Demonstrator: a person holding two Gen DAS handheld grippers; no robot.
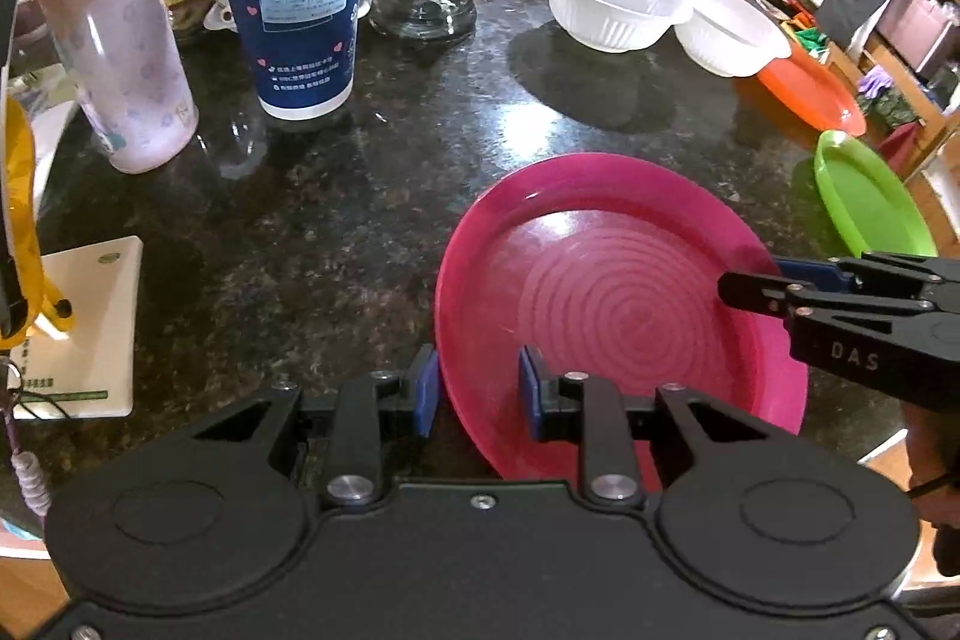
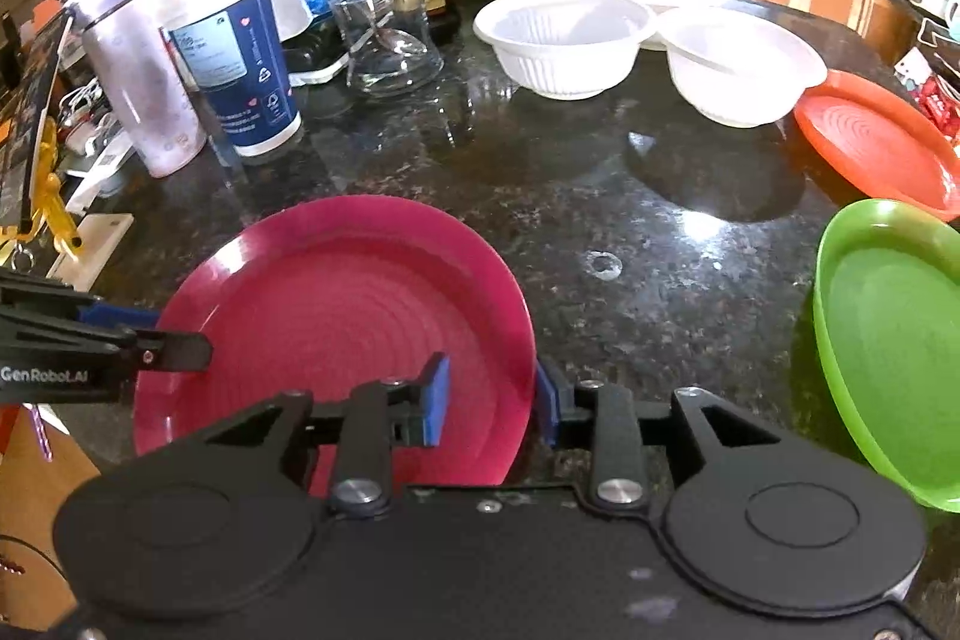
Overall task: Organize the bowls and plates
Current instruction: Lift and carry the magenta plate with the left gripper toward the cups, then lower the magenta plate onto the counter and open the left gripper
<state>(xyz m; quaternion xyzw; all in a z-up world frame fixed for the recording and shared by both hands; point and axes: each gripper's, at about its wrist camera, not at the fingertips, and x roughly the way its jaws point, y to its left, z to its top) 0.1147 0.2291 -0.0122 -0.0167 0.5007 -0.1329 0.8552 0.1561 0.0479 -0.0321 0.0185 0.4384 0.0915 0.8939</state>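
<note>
Well, little is sorted yet, I'd say. Both grippers straddle the pink plate (image 1: 600,292) rim at six o'clock: left gripper (image 1: 477,388) and right gripper (image 2: 492,403) part open, pads not clamped. Green plate (image 2: 894,340) at three o'clock, orange plate (image 2: 870,136) and white bowls (image 2: 564,40) toward one remain scattered, unstacked.

Bright overhead glare on the glossy countertop (image 2: 660,196), fisheye-warped edges.

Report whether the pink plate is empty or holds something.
Empty. The pink plate shows only its bare ringed surface; both grippers' open jaws straddle its rim.
</note>
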